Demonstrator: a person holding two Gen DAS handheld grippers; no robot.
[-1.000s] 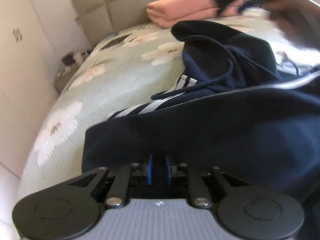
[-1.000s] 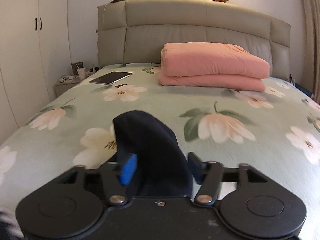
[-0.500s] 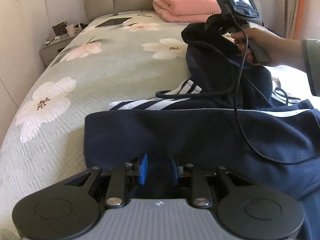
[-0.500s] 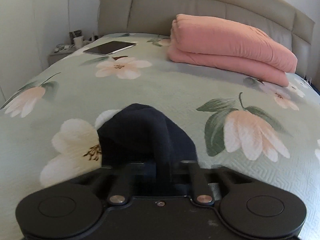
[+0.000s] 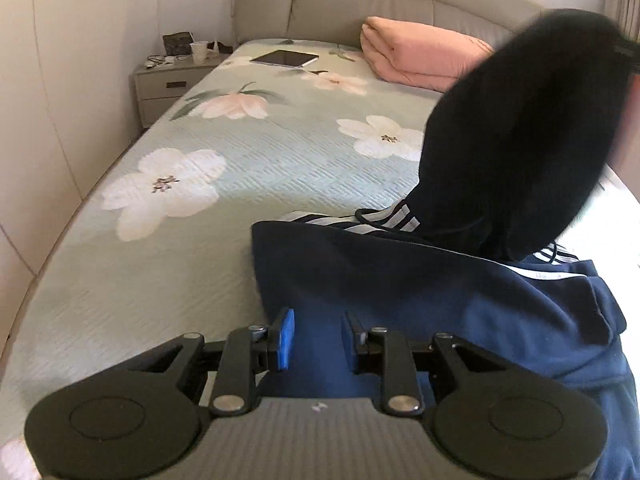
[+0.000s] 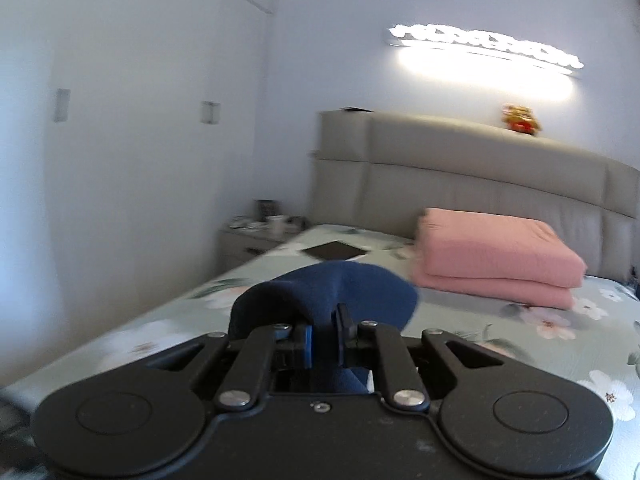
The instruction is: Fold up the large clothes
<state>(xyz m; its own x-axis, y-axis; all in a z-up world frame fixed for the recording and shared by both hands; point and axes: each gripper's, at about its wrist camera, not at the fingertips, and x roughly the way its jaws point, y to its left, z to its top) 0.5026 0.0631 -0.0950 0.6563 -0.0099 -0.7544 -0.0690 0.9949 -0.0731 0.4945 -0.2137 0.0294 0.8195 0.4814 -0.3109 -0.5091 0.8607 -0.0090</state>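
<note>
Left wrist view first: the left gripper (image 5: 316, 338) hangs with its jaws parted, a clear gap between the blue pads, nothing pinched, just over the near edge of the navy garment (image 5: 420, 300) spread on the bed (image 5: 192, 248). White stripes (image 5: 394, 218) and a dark drawstring (image 5: 372, 216) show where the cloth bunches, and beyond them a raised fold of the same garment rises as a dark blurred mass at the right. Farther up the flowered cover lies a tablet (image 5: 285, 58), beside it a folded pink blanket (image 5: 416, 56), with a nightstand (image 5: 170, 88) off the bed's left edge. Right wrist view: the right gripper (image 6: 324, 338) is clenched on a hump of the navy garment, lifted above the bed; behind it sit the tablet, pink blanket, padded headboard (image 6: 460, 168), a small toy (image 6: 520, 119) on its top and a lit wall lamp (image 6: 486, 46)
</note>
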